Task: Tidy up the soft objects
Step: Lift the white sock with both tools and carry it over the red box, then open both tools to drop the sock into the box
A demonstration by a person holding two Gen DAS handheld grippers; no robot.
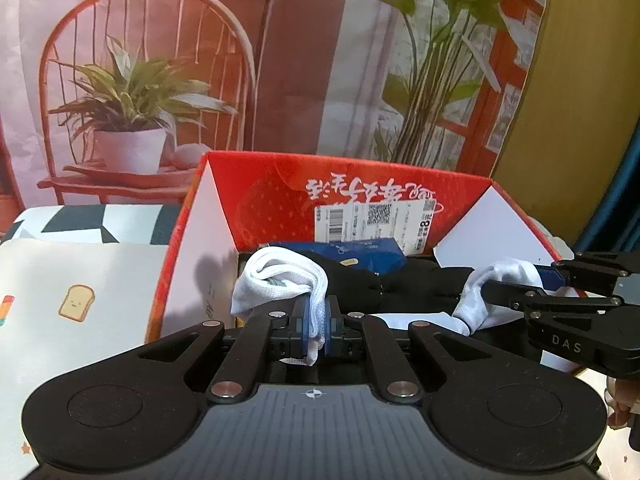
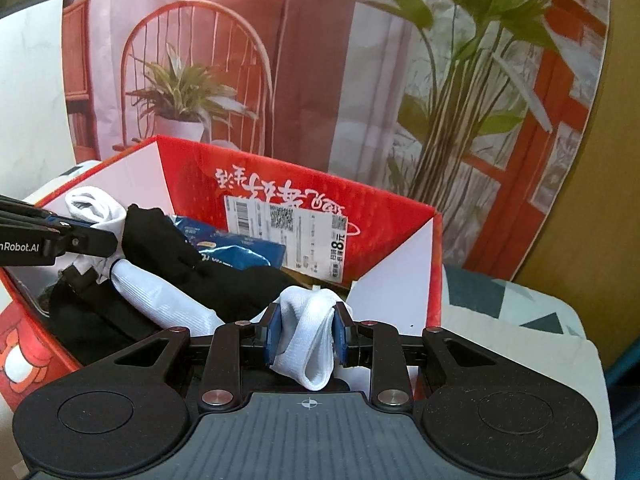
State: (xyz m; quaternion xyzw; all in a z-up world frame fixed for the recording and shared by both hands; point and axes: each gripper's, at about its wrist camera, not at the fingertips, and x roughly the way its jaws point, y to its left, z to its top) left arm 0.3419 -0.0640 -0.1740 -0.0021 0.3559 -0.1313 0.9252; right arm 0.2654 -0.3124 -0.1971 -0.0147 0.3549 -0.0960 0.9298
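You have bright, even light in both views, with a warm reddish cast over the backdrop [image 1: 168, 60]. In the left wrist view, a soft shadow falls on the box [image 1: 192, 248] wall at centre left. Fisheye distortion bends lines near the frame edges; the corners vignette to black. The backdrop is slightly soft; nearby things are sharp.

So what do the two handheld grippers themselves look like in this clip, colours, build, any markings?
Both are matte black linkage grippers with silver pivot pins, two round discs on a ribbed grey base and a small white crosshair mark. The left gripper and right gripper each carry blue pads. Seen from the side, the right one reads "DAS", the left one "nRobot.AI" in white. No cables or sleeves show.
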